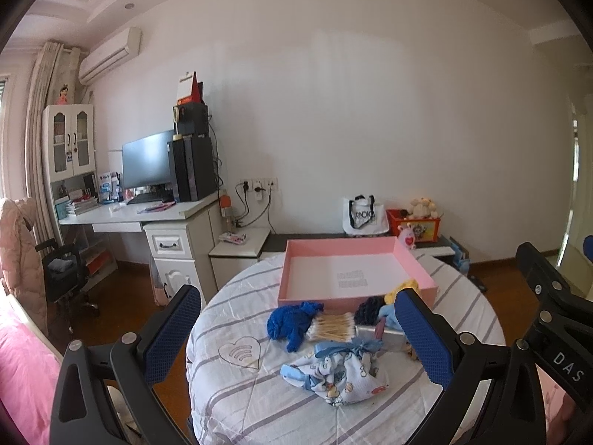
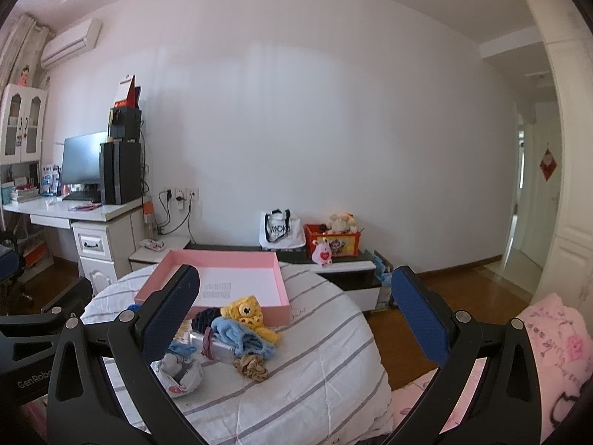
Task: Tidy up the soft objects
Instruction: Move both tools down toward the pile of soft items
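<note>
Pink tray (image 1: 411, 259) sat upper centre on the striped bench (image 1: 237, 400), long axis left-right, open side up. Soft items heaped just below it: blue knit (image 1: 292, 320), yellow crochet toy (image 2: 246, 311), printed pouch (image 1: 344, 374). Left gripper (image 1: 296, 337) and right gripper (image 2: 294, 315) hovered, jaws spread wide, holding nothing.

Soft items (image 1: 335, 341) heaped on striped cloth, empty pink box (image 1: 348, 272) behind

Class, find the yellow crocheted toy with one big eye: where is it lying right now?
In the right wrist view, the yellow crocheted one-eyed toy lies mid-table against the near wall of the shallow pink cardboard box, just behind the light blue fuzzy cloth.
</note>
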Available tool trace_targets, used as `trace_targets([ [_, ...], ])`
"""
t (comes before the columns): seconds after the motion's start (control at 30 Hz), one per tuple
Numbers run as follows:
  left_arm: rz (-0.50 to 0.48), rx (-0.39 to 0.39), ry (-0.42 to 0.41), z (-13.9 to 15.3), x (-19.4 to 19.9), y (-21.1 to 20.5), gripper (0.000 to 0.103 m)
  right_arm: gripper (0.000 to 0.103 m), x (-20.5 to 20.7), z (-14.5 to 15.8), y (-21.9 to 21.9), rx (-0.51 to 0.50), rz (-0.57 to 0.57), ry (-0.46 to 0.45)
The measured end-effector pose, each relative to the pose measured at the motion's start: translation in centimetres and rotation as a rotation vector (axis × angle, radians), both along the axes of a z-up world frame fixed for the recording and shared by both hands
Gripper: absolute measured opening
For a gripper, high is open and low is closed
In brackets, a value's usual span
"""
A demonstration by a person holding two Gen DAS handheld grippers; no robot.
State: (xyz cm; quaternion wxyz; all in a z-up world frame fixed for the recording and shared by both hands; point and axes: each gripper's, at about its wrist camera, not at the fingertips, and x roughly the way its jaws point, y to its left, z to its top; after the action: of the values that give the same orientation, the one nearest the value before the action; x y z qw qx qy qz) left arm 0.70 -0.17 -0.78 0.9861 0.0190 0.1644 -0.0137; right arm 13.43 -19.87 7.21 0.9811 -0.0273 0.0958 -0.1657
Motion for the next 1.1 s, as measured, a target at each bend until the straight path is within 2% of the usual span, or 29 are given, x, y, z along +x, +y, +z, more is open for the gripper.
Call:
trace_targets([
  [0.3, -0.019, 0.025, 0.100, -1.1, 2.3, -0.1, 0.103, 0.103, 2.1, -2.3, -0.5, 0.024, -0.001, 0.099],
  [0.67, -0.024, 0.047, 0.248, -3.8, 6.3, -0.7, 0.103, 0.103, 5.6, -6.3, -1.2, 0.044, -0.004, 0.269],
  [0.93, -0.098, 0.028, 0.340, -6.2, 9.4, -1.1, 0.103, 0.103, 7.8, -8.8, -2.1, 0.067, -0.017, 0.367],
  [1.1, -0.143, -0.023, 0.410, -7.5, 11.4, -1.0, 0.103, 0.103, 9.2, -10.5, -2.9, 0.080, -0.035, 0.425],
])
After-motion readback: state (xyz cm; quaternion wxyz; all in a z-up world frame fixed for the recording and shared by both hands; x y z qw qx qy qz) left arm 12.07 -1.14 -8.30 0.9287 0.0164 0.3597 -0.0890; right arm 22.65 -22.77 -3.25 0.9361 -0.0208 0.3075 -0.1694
